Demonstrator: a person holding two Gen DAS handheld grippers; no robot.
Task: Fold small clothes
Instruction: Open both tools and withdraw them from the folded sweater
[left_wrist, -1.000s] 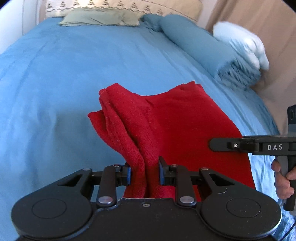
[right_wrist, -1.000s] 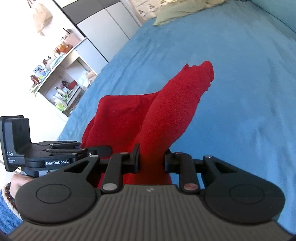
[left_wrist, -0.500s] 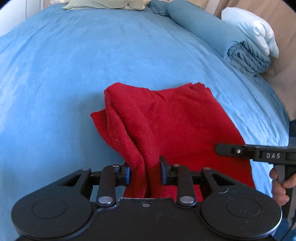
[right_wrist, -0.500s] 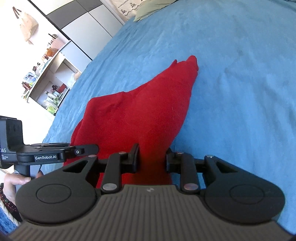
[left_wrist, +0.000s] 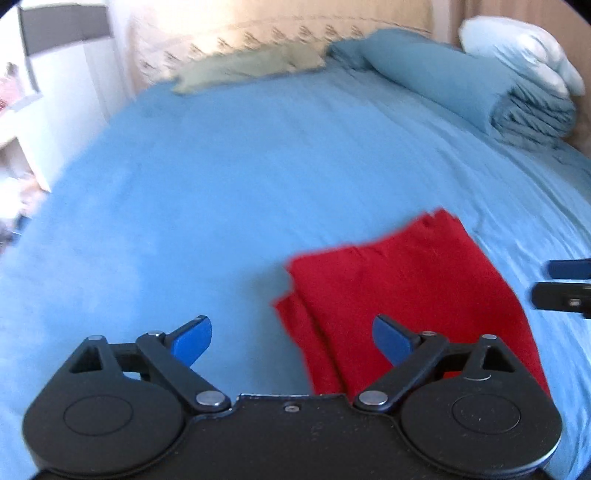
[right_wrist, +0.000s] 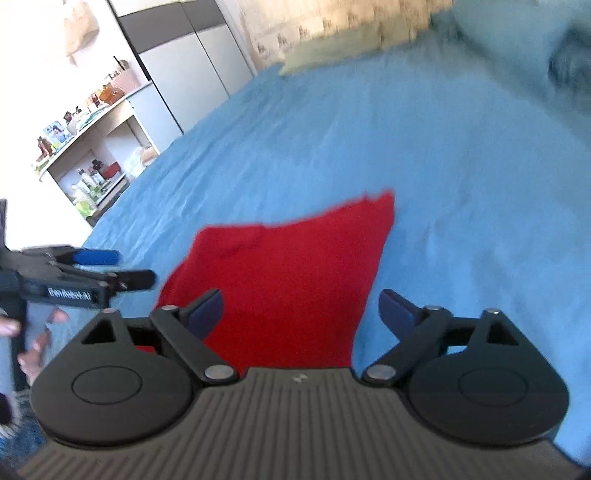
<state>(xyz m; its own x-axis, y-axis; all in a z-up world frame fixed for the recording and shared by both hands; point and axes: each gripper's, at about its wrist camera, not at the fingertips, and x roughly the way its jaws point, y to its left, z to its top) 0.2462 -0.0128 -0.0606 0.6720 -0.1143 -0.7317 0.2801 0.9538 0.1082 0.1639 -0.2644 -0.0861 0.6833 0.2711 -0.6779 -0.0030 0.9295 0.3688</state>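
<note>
A folded red cloth (left_wrist: 406, 288) lies flat on the blue bedsheet (left_wrist: 221, 184). My left gripper (left_wrist: 291, 339) hangs over its near left edge, jaws opening wide, blue pads (left_wrist: 194, 341) clear of the fabric. In the right wrist view the red cloth (right_wrist: 295, 266) spreads under my right gripper (right_wrist: 303, 308), whose jaws are also opening, with nothing pressed between them. Each gripper shows in the other's view: the right gripper (left_wrist: 565, 291) at the right edge, the left gripper (right_wrist: 85, 273) at the left with a hand (right_wrist: 33, 332) on its handle.
A folded blue blanket (left_wrist: 461, 85) and a white pillow (left_wrist: 517, 48) sit at the bed's far right. A green pillow (left_wrist: 251, 66) lies at the head. Shelves with small items (right_wrist: 85, 155) and a wardrobe (right_wrist: 184, 66) stand left of the bed.
Both grippers have let go of the red cloth and opened wide. The cloth has dropped flat onto the sheet, and both grippers have pulled back and tilted up.
</note>
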